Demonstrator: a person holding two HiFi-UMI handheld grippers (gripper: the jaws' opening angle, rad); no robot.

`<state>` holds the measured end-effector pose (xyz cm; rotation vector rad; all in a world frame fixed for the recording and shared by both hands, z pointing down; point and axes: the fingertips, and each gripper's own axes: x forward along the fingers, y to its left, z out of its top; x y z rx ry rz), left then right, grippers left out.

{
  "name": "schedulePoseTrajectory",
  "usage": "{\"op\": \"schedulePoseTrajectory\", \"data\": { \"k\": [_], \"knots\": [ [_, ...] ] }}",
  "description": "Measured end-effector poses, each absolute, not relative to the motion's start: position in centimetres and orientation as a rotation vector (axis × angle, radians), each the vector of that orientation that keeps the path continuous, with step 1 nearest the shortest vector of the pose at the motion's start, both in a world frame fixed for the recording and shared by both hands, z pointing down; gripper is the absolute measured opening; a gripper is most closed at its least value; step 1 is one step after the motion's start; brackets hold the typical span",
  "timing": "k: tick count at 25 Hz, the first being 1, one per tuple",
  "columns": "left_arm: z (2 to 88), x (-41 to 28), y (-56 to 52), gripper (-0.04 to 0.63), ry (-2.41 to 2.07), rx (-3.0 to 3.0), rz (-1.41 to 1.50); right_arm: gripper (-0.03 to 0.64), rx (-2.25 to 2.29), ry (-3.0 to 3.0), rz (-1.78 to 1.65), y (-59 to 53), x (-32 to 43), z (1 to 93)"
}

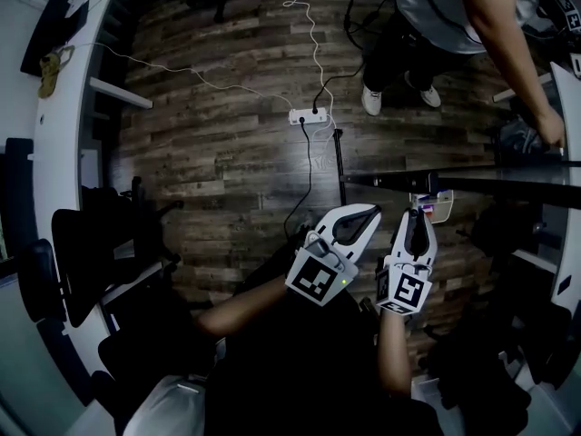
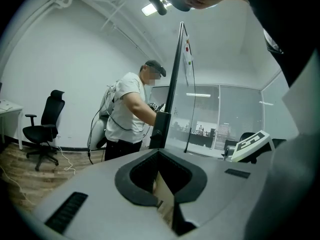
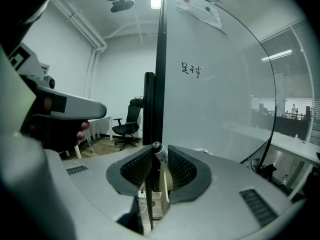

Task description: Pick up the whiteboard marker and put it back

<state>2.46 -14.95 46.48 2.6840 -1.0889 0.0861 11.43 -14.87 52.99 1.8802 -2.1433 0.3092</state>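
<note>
The whiteboard (image 3: 220, 84) stands upright right in front of me; the head view shows it edge-on as a dark bar (image 1: 472, 184). A dark whiteboard marker (image 3: 159, 156) with a pale end stands between the jaws of my right gripper (image 3: 157, 151), close to the board's black frame. The jaws stand apart beside it, so that gripper is open. From above, the marker (image 1: 416, 232) lies along the right gripper (image 1: 416, 212), by a small pale tray (image 1: 438, 209) on the board. My left gripper (image 1: 372, 212) hangs just to the left, shut and empty; its jaw tips (image 2: 159, 153) meet.
Another person (image 1: 454, 7) stands on the far side of the board, reaching towards it (image 2: 130, 109). A power strip (image 1: 309, 116) and cables lie on the wooden floor. A black office chair (image 2: 45, 124) stands by the wall, and desks line the left side.
</note>
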Motion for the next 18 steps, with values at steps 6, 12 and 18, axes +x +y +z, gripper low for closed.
{"op": "schedulePoseTrajectory", "data": {
  "k": [6,12,18],
  "knots": [
    [46.8,2.4,-15.1,-0.001,-1.092,2.675,0.107,0.101,1.882,-2.136,0.283,-15.3,11.6,53.0],
    [46.7,2.1,-15.0,0.000,-1.106,2.656,0.092,0.092,1.899,-2.124,0.232,-15.5,12.1,52.5],
    [46.8,2.1,-14.6,-0.001,-1.095,2.682,0.110,0.083,1.896,-2.125,0.224,-15.3,12.6,52.5]
  ]
}}
